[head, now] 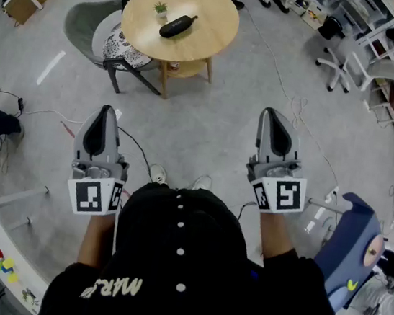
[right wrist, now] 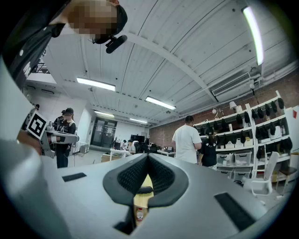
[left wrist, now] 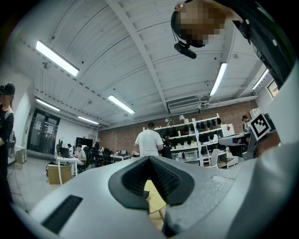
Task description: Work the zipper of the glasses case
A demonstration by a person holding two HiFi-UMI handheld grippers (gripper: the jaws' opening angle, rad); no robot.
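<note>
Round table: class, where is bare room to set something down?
Bare in the head view: the round table right of the glasses case, and its near edge. Crowded: left of centre, potted plant beside case.

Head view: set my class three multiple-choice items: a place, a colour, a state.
1. Where does the glasses case lie? A on the floor; B on the round table; C on a chair.
2. What colour is it? A black; B red; C white.
3. How do the jaws of the left gripper and right gripper stand? A wide apart; B closed on the case; C together, empty.
Answers: B, it rests beside the small plant; A, dark against pale wood; C, each gripper view shows them meeting.
</note>
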